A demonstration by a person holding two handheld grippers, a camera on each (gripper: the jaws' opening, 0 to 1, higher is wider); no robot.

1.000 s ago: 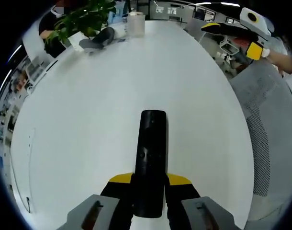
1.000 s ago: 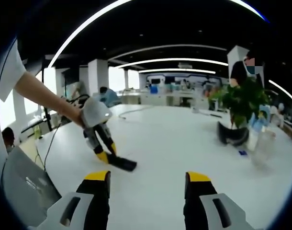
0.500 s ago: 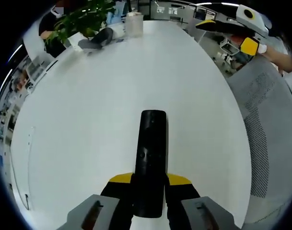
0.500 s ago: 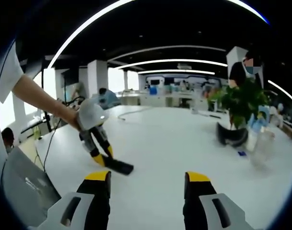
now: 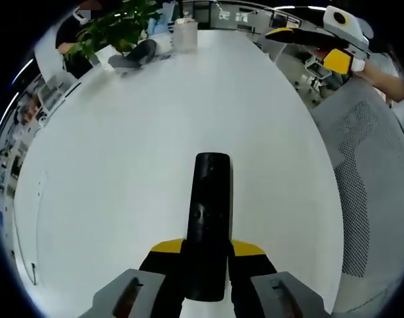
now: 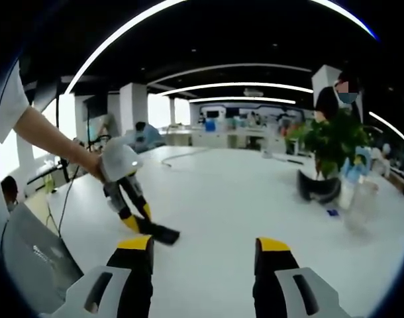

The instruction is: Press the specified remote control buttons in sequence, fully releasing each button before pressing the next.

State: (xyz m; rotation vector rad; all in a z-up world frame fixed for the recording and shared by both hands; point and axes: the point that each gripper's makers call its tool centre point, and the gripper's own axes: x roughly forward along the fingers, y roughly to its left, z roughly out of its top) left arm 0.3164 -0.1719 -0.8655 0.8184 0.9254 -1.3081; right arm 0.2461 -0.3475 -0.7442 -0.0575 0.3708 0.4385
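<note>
A black remote control (image 5: 210, 199) lies lengthwise between the yellow-tipped jaws of my left gripper (image 5: 207, 250), which is shut on its near end, just over the white table (image 5: 122, 165). In the right gripper view, a person's hand holds that left gripper (image 6: 137, 222) with the remote (image 6: 162, 232) sticking out over the table. My right gripper (image 6: 203, 255) is open with nothing between its jaws, raised and well apart from the remote. It also enters the left gripper view as the right gripper (image 5: 288, 33) at the far right.
At the table's far end stand a green plant (image 6: 334, 139), a dark curved object (image 6: 316, 188) and a clear cup (image 6: 357, 199). A grey mesh chair (image 5: 367, 172) sits beside the table edge. A grey flat device (image 6: 33, 258) is low on the left.
In the right gripper view the left gripper with the remote has drifted a little left and lower. Its hold on the remote is unchanged, and the right jaws stay open.
</note>
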